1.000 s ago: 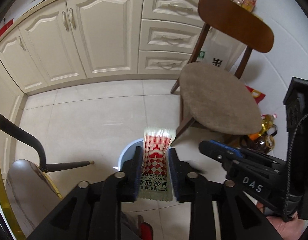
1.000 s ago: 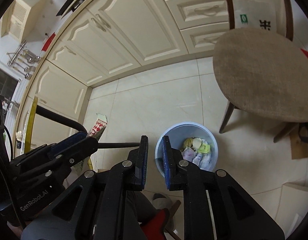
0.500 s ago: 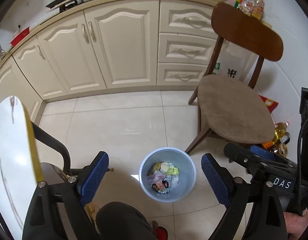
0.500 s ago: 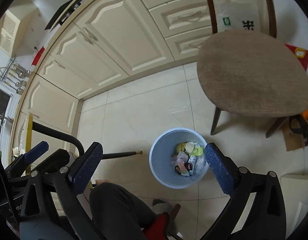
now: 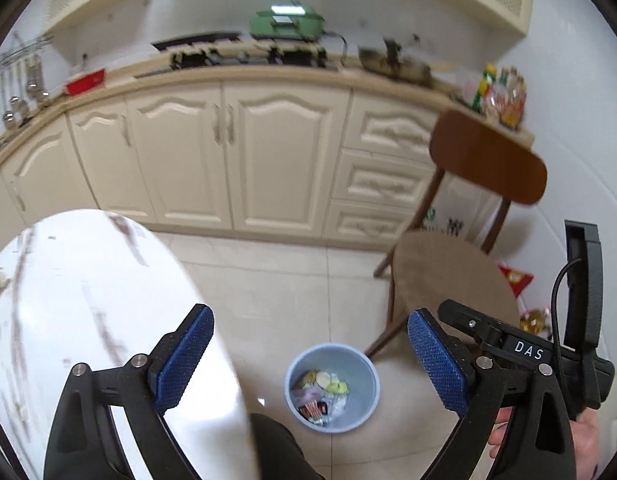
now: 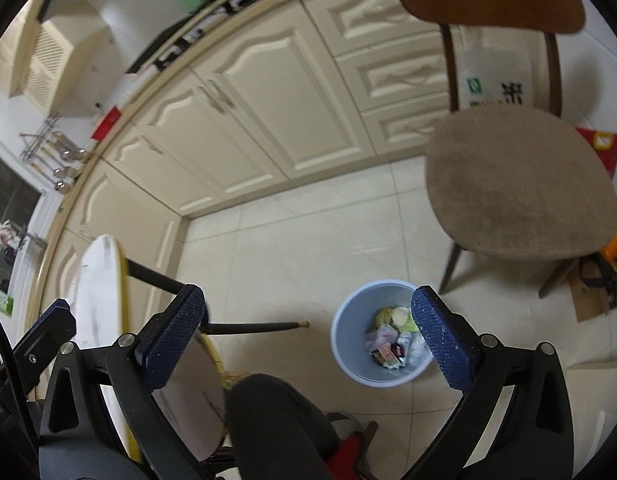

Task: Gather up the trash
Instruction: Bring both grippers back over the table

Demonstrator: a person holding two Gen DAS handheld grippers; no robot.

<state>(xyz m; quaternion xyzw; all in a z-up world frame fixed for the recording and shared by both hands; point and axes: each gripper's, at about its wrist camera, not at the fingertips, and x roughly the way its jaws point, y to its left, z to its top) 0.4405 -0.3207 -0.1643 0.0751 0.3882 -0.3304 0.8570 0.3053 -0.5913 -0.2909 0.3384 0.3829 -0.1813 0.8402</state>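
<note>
Both my left gripper [image 5: 308, 356] and right gripper [image 6: 308, 336] are spread wide and empty above the blue bin [image 5: 332, 388] of wrappers on the floor, and the white table [image 5: 88, 320], likely source of more trash, lies nearer my left.

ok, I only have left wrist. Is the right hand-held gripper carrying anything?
Observer: No. The right hand-held gripper is wide open, with nothing between its pads.
Operator: The table blocks my view left of the bin. Anything there?
Observer: A thin black chair leg points at the blue bin and stops short of it.
Operator: And beyond the chair?
Observer: A flat cardboard piece lies on the floor by the wooden chair.
</note>
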